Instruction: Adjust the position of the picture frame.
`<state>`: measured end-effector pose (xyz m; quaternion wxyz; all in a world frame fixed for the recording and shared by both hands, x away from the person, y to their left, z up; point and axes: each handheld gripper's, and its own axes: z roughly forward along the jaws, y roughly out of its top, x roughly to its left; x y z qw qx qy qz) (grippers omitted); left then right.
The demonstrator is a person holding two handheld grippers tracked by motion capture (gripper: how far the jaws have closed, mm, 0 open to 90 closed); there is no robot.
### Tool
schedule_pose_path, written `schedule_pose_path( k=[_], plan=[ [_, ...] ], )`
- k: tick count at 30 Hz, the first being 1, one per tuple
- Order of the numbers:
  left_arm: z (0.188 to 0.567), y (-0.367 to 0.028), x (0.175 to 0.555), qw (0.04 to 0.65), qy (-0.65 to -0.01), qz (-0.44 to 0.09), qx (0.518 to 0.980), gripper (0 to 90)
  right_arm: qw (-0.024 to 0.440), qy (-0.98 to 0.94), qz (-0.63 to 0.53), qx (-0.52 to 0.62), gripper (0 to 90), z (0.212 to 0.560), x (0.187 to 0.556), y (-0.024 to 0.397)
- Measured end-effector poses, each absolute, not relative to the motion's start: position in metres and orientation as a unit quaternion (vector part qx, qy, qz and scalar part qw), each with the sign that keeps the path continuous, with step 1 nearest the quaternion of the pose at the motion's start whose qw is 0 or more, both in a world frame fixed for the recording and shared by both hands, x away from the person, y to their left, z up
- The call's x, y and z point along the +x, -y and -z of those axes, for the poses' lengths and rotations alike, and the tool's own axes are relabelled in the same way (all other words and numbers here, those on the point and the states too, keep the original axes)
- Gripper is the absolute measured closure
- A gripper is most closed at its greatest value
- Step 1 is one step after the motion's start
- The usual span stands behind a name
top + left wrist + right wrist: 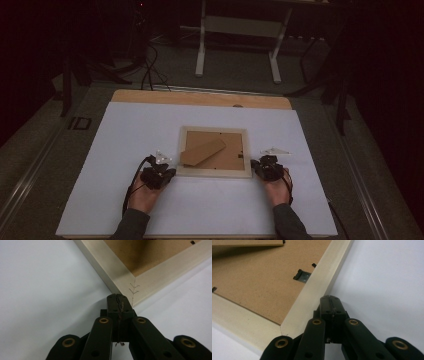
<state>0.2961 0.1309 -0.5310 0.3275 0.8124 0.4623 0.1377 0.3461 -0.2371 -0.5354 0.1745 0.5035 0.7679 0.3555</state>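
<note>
Two grippers flank a picture frame (215,172) that lies face down on the white table (125,130), nearer its front edge than its back and roughly midway between its left and right edges. The frame's pale wooden border surrounds a brown backing board (232,145), and a brown cardboard stand (202,151) lies slanted across that board.

The left gripper (167,172) sits at the frame's front left corner. In the left gripper view its black jaws are pressed flat together with nothing between them, and the closed tip (119,298) rests just against the outer edge of the frame (117,272), beside the mitred corner joint (133,290).

The right gripper (256,165) sits at the frame's front right corner — its jaws are likewise fully closed and empty. In the right gripper view the tip (331,301) lies close beside the outer side of the frame's border (322,282), though contact cannot be told for sure. A small black clip (300,275) on a metal tab holds the backing board near that border.

Both hands — the left hand (145,195) and the right hand (277,190) — rest low on the table near its front edge.
</note>
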Motion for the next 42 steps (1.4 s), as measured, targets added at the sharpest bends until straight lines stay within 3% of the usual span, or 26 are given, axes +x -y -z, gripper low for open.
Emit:
schedule_pose_path(
  k=[42],
  plan=[
    [0.534,-0.145,0.294,0.328,-0.485,-0.168,0.793,90.0,0.17,-0.777,-0.362,0.485,90.0,0.537,0.347,0.221]
  ],
)
